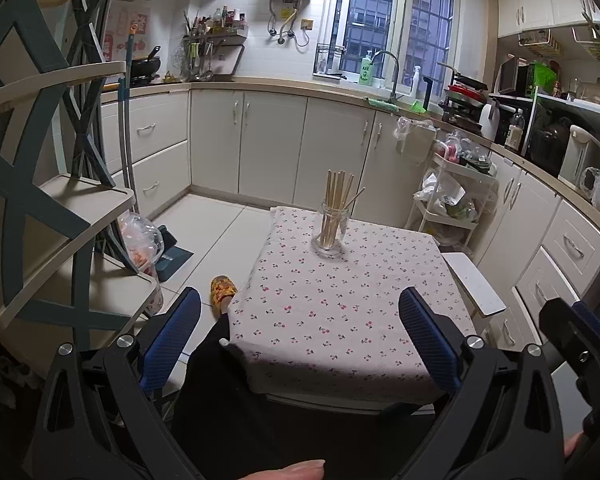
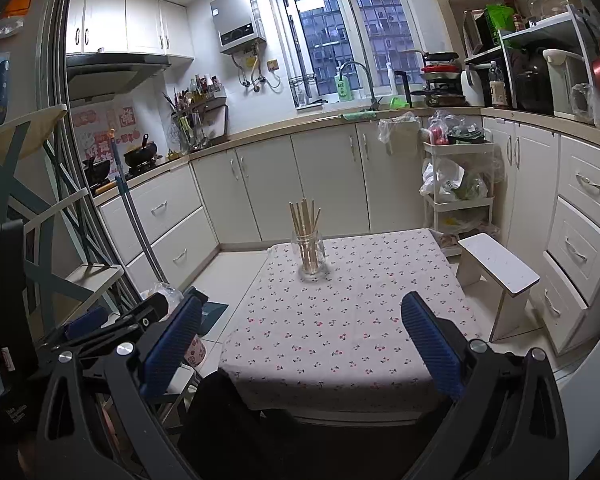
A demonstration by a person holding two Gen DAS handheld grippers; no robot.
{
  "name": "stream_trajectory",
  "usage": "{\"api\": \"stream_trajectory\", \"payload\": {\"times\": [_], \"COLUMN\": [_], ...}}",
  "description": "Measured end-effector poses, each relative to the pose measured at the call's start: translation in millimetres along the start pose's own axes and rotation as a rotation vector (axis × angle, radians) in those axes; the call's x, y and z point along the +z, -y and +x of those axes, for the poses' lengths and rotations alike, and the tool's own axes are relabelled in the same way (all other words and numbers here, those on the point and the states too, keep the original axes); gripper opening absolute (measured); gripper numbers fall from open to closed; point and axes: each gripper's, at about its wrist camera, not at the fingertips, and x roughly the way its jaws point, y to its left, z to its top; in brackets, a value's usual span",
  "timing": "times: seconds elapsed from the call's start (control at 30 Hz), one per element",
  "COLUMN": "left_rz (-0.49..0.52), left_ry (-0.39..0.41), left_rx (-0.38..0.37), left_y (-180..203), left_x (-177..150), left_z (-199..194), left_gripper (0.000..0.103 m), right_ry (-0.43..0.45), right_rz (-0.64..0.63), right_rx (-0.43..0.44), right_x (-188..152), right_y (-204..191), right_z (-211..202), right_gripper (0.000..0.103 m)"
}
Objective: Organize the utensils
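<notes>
Both tools, left (image 1: pixel 300 320) and right (image 2: pixel 302 326), spread, empty; chopsticks (image 1: pixel 337 204) upright in jar (image 1: pixel 329 236); green bottle (image 1: pixel 366 70) reads "AXE".

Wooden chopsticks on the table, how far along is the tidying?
Looks finished: the wooden chopsticks all stand in the clear glass jar on the cherry-print tablecloth, none loose. The left tool and right tool are open, empty, pulled back. Nothing visibly left.
</notes>
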Motion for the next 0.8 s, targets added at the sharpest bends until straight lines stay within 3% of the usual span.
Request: {"api": "stream_trajectory", "payload": {"times": [0.8], "left_rz": [0.019], "left_ry": [0.009], "left_rx": [0.014], "left_y": [-2.4], "left_x": [-0.8], "left_z": [-5.1], "left_gripper": [0.095], "right_ry": [-0.004], "right_rz": [-0.008], "right_rx": [0.002], "right_x": [-5.6], "right_y": [-7.2], "right_z": [-1.9], "right_gripper": [0.096]}}
